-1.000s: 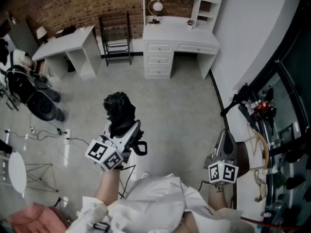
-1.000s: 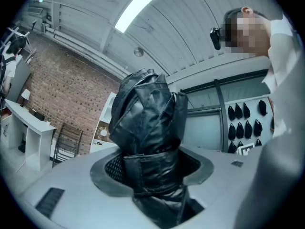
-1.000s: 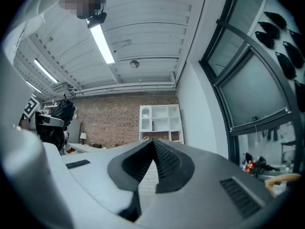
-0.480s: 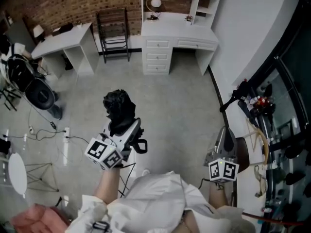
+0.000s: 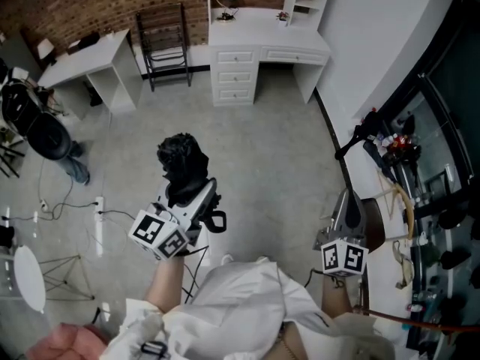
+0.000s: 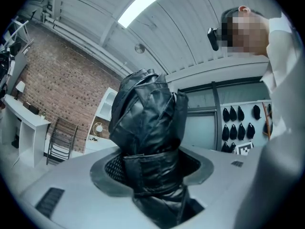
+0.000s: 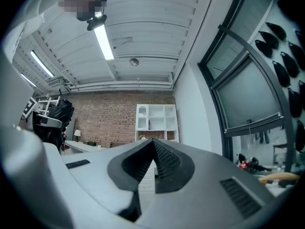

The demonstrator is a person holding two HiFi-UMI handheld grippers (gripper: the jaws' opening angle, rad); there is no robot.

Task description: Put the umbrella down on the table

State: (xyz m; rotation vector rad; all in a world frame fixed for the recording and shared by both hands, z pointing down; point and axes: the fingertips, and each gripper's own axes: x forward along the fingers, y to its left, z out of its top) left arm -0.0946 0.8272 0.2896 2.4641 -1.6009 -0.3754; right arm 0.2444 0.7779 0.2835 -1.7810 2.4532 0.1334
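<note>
The folded black umbrella (image 6: pixel 147 128) is off every surface. It stands upright in the left claw (image 6: pixel 152 171), with its crumpled canopy bunched above the jaws. The left gripper view shows those jaws set wide and clamped on the strapped-down middle of the bundle, pads pressing into the fabric on both sides. From the head view, the umbrella (image 5: pixel 182 167) and the left claw (image 5: pixel 187 201) sit out over bare grey floor (image 5: pixel 277 148), in front of the person's white sleeve (image 5: pixel 232 298).

The right claw (image 7: pixel 153 163) has its jaws pressed together with nothing between them. In the head view this claw (image 5: pixel 349 216) is just beside the near corner of a cluttered worktop (image 5: pixel 358 180) along the right edge. A white desk (image 5: pixel 82 58) and a white drawer unit (image 5: pixel 262 47) stand against the brick wall, well apart from both claws.

I'd call this the carry, with the grasp made and the placing not begun. Which worktop is meant I can't tell, though the one on the right is nearest.

The next move calls for bringing the left claw over a bare patch of worktop. The bundle should tip from upright towards flat and come down until it rests before the jaws let go. If it's released upright, it looks likely to topple or roll off.
</note>
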